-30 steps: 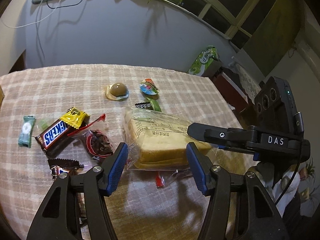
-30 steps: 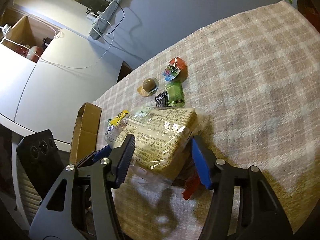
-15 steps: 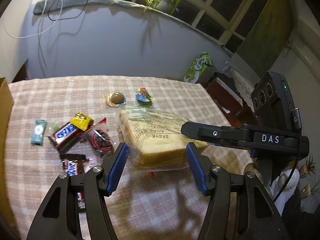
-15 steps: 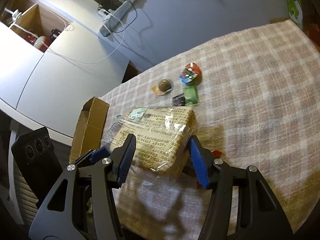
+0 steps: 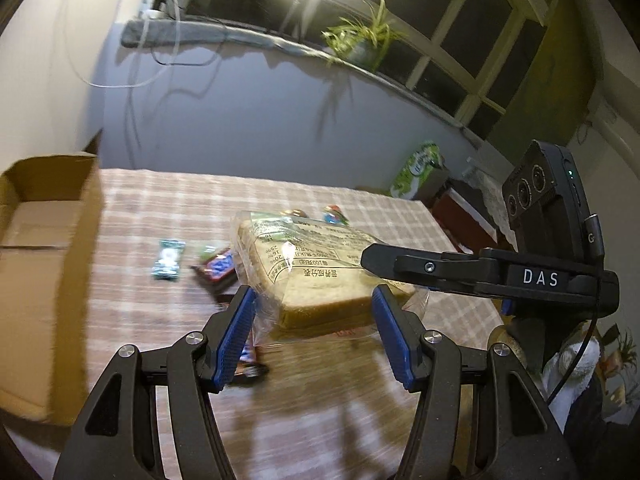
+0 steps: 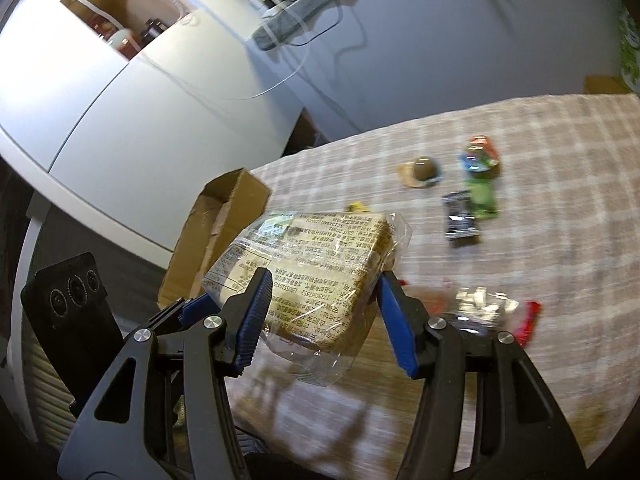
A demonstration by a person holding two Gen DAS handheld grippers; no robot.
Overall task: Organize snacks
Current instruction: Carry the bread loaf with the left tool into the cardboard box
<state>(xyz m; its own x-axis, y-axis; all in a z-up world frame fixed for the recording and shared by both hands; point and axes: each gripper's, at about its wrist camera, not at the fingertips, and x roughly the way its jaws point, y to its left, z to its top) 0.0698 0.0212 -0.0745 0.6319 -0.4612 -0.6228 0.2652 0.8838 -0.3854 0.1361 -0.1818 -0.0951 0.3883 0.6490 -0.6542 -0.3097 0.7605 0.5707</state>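
A clear bag of sliced bread (image 5: 316, 264) is held up above the plaid tablecloth between both grippers. My left gripper (image 5: 314, 316) is shut on its near end. My right gripper (image 6: 320, 304) is shut on the same bread bag (image 6: 316, 268) from the other side. Its finger shows in the left wrist view as the black bar (image 5: 440, 268) marked DAS. An open cardboard box (image 5: 44, 248) stands at the table's left edge and also shows in the right wrist view (image 6: 224, 224).
Small snacks lie on the tablecloth: a teal candy (image 5: 168, 258), a Snickers bar (image 5: 216, 268), a brown jelly cup (image 6: 422, 168), a green packet (image 6: 482, 196), a dark wrapper (image 6: 460, 220) and a red-edged clear packet (image 6: 496, 308). A wall stands behind the table.
Both grippers have lifted the bread bag off the table and carried it left, toward the cardboard box, which has come into the left wrist view.
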